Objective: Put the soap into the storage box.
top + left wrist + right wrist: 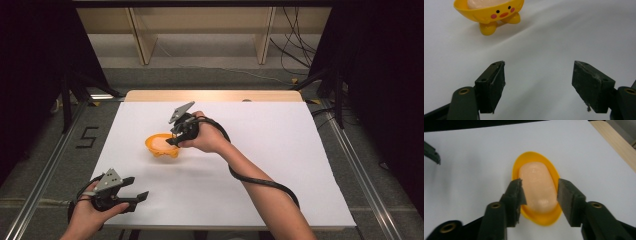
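right gripper hangs over the yellow duck-faced dish near the middle of the white table, its jaws apart and straddling the pale peach soap bar that lies in the dish. from the right gripper view the pads sit either side of the bar's near half, though i cannot tell whether they touch it yet or hover just above.

judging by that pose, the step in hand looks like a grab of the soap. to do it well, the jaws should drop straight down until the pads bracket the bar's flanks below its rounded top, inside the dish rim, then close gently; the bar looks glossy and may squirt out under a hard pinch. a grip nearer its middle would balance better.

left gripper rests at the table's near left, jaws wide and empty, well apart from the dish.
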